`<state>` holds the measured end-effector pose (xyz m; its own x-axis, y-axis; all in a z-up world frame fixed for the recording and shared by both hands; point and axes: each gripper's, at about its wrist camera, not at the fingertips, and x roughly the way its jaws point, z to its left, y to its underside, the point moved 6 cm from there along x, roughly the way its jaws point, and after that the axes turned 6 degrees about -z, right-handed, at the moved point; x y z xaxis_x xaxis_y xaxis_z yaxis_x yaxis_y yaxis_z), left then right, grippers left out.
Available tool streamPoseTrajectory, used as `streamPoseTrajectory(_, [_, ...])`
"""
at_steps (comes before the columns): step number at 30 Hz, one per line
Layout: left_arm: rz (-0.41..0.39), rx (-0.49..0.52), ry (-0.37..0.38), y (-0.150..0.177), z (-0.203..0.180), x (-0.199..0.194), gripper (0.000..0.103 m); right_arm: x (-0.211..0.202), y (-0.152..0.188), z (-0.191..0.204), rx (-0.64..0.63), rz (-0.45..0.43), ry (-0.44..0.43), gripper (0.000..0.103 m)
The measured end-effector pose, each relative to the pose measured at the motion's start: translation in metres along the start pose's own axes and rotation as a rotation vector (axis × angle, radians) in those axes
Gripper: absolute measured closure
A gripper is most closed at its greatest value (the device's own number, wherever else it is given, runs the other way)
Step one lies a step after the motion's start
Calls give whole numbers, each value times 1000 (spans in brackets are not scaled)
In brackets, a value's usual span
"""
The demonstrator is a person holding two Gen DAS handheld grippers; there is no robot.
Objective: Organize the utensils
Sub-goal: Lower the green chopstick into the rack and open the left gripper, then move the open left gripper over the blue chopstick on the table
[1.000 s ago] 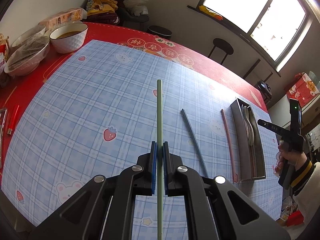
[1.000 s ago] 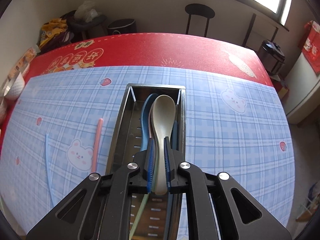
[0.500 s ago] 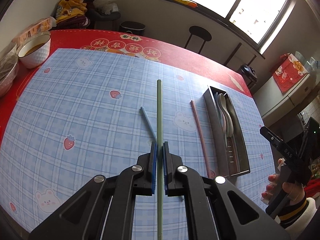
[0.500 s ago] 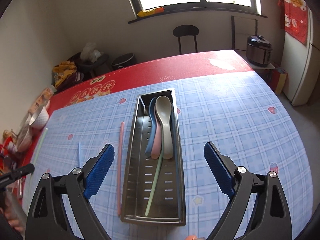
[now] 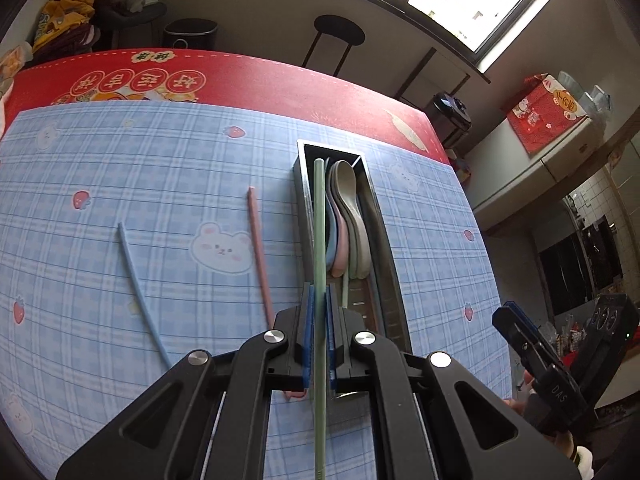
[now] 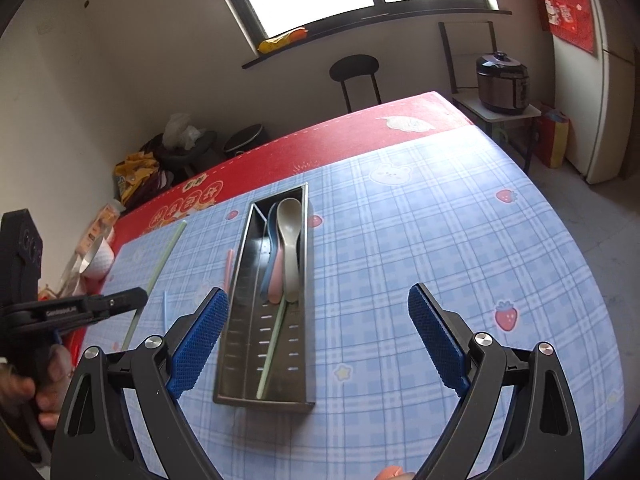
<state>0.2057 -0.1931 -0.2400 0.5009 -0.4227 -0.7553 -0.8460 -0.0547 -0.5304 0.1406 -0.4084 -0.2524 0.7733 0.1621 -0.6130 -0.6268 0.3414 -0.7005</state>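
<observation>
My left gripper (image 5: pixel 318 320) is shut on a long green chopstick (image 5: pixel 319 220), whose far end lies over the left side of the steel tray (image 5: pixel 301 184). A grey spoon (image 5: pixel 347 188) rests in the tray on top of a pink one and a blue one. On the blue checked cloth left of the tray lie a pink chopstick (image 5: pixel 258 252) and a blue chopstick (image 5: pixel 138 292). My right gripper (image 6: pixel 318 336) stands wide open and bare above the near end of the tray (image 6: pixel 264 398), where a second green chopstick (image 6: pixel 272 352) lies. The left gripper (image 6: pixel 136 300) shows at the left of the right wrist view.
A white bowl (image 6: pixel 100 258) and packets stand at the table's far left on the red cloth. Beyond the table are a black stool (image 6: pixel 354 68) and a rice cooker (image 6: pixel 502 82) on a low stand. The blue cloth stretches wide to the right of the tray.
My left gripper carried the green chopstick rightward until it came over the tray. My right gripper let go of the grey spoon in the tray, opened wide and drew back.
</observation>
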Motion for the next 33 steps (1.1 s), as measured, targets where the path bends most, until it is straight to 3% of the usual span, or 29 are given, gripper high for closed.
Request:
streamPoseTrajectory(8, [51,-78,-36,-12,-14,71,97,-9,5,-49,54,10,37,15])
streamPoseTrajectory(15, [45,-133,-68,-22,-10,93,97,-16,-7,-66,77,-11,48,15])
streamPoseTrajectory(23, [60,-101,-141,-22,-6,104,96,-22,-9,-72,101,-32,67,15])
streamPoseTrajectory(27, [40,-93,-129,-24,-6,91,72,-24,-9,-66,101,-35,62,15])
streamPoseTrajectory(31, [-14,-45,-116,-30,-4,57,70,-26,-13,-55,149,-60,31,15])
streamPoseTrajectory(33, [-56,-26,-123,-34,3,35,61,-29,-14,-46,175,-84,6,15])
